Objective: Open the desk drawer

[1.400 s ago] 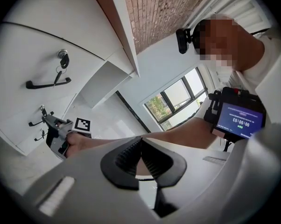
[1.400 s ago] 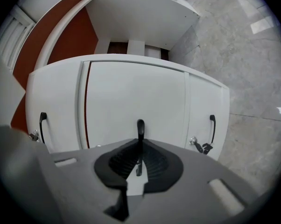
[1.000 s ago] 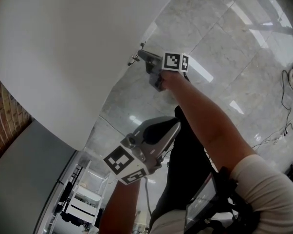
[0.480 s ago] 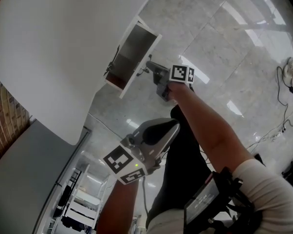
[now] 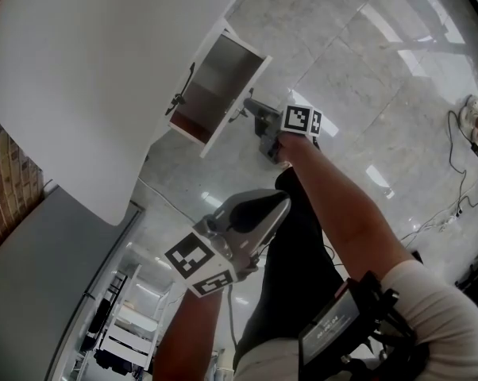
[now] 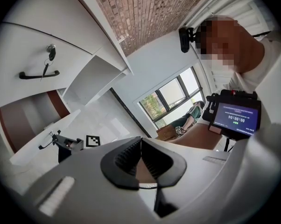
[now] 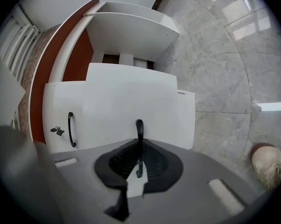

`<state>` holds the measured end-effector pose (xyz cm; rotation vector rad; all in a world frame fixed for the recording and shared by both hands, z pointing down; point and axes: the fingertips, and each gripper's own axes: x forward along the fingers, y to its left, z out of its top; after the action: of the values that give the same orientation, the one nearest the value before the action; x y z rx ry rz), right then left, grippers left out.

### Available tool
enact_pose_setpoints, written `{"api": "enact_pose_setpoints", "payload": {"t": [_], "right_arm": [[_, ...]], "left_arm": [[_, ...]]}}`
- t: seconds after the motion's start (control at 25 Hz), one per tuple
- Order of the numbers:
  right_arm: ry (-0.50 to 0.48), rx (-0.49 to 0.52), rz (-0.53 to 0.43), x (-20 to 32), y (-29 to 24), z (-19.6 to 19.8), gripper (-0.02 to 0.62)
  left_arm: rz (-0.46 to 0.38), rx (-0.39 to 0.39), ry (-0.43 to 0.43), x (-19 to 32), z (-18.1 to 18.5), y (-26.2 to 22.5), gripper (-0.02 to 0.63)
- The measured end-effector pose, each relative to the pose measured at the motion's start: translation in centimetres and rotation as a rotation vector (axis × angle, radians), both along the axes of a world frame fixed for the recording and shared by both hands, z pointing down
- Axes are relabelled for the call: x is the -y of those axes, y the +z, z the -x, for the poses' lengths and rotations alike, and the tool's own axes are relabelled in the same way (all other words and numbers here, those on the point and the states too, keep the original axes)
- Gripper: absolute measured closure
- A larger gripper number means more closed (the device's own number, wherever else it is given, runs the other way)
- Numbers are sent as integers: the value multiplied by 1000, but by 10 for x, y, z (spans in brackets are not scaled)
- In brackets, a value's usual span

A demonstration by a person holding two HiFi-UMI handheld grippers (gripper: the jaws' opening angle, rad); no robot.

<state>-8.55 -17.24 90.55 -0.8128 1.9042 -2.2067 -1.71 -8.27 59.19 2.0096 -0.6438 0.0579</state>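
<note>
The black drawer handle [image 7: 139, 127] is being pinched between the jaws of the right gripper [image 7: 139, 148]. The claw is narrow, and the handle is running upright between the ribbed pads. In the head view the desk drawer [image 5: 217, 86] is being shown slid out from under the white desk top [image 5: 104, 62], with its inside open to the camera. Its white front panel [image 7: 131, 97] is facing the right gripper. In the right gripper view a second drawer front [image 7: 61, 111] is being shown beside it. This one is carrying its own bar handle [image 7: 70, 129], with a key [image 7: 57, 130] in the lock just beside that bar. The left gripper [image 6: 140, 155] is being held well apart from the drawer, near the person's body. Its jaws are pressed together with nothing between them. Its marker cube [image 5: 195, 264] is being shown low in the head view. A marble floor [image 5: 366, 86] is being seen beneath everything.
</note>
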Motion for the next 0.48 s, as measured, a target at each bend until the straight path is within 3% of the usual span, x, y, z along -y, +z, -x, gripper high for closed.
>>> {"api": "enact_pose_setpoints", "payload": {"t": [0.48], "right_arm": [[15,-43,-24,-8,-6,-3,552]], "left_arm": [[-8,-10,-24,-4,16,-11,597]]}}
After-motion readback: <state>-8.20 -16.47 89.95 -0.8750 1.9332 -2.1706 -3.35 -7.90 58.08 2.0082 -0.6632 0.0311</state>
